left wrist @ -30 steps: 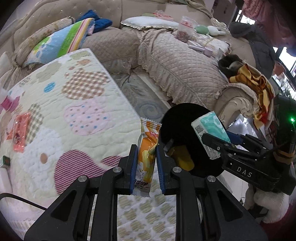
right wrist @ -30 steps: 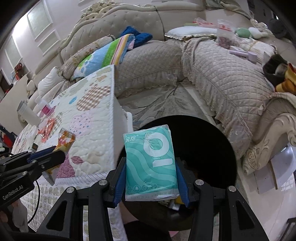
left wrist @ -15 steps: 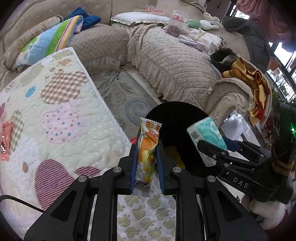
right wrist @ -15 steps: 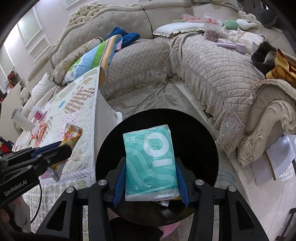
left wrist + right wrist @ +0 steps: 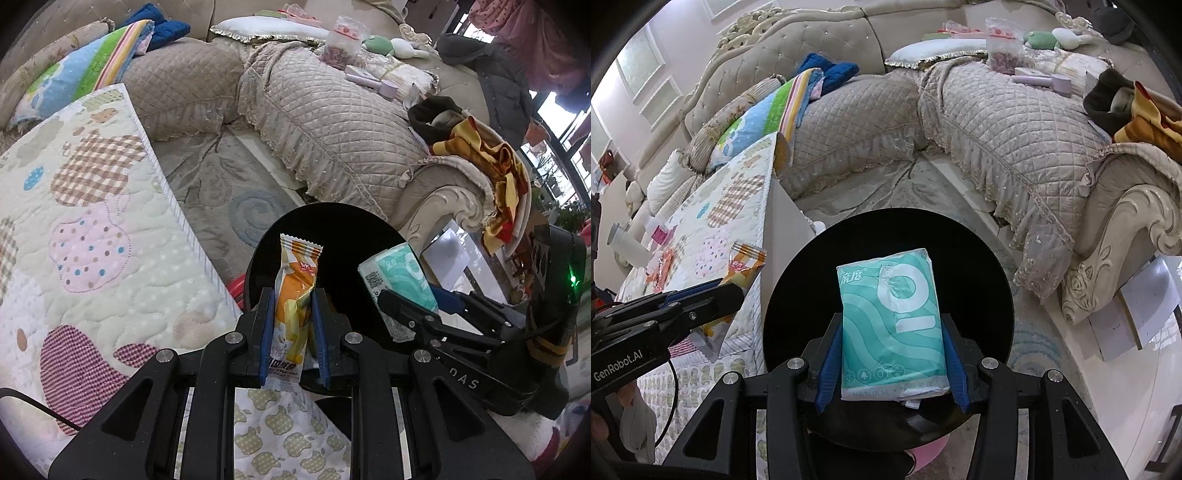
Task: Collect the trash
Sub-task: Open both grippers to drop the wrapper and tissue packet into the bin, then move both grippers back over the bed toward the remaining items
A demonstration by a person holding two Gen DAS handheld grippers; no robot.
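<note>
My left gripper [image 5: 291,328] is shut on an orange snack wrapper [image 5: 295,295], held upright over the near left rim of a round black trash bin [image 5: 332,229]. My right gripper [image 5: 890,354] is shut on a teal tissue pack [image 5: 892,325] and holds it above the bin's dark opening [image 5: 975,266]. The tissue pack [image 5: 399,284] and right gripper also show at right in the left wrist view. The left gripper [image 5: 713,302] with its wrapper [image 5: 742,266] shows at left in the right wrist view.
A table with a patchwork quilted cover [image 5: 85,229] stands left of the bin; a red wrapper [image 5: 661,266] and a white bottle [image 5: 622,243] lie on it. A beige quilted sofa [image 5: 332,122] with cushions and clothes wraps the back and right. A patterned rug [image 5: 221,184] lies between.
Both grippers have moved forward and over the bin with their loads still held. The bin's opening now sits more squarely under the tissue pack.
</note>
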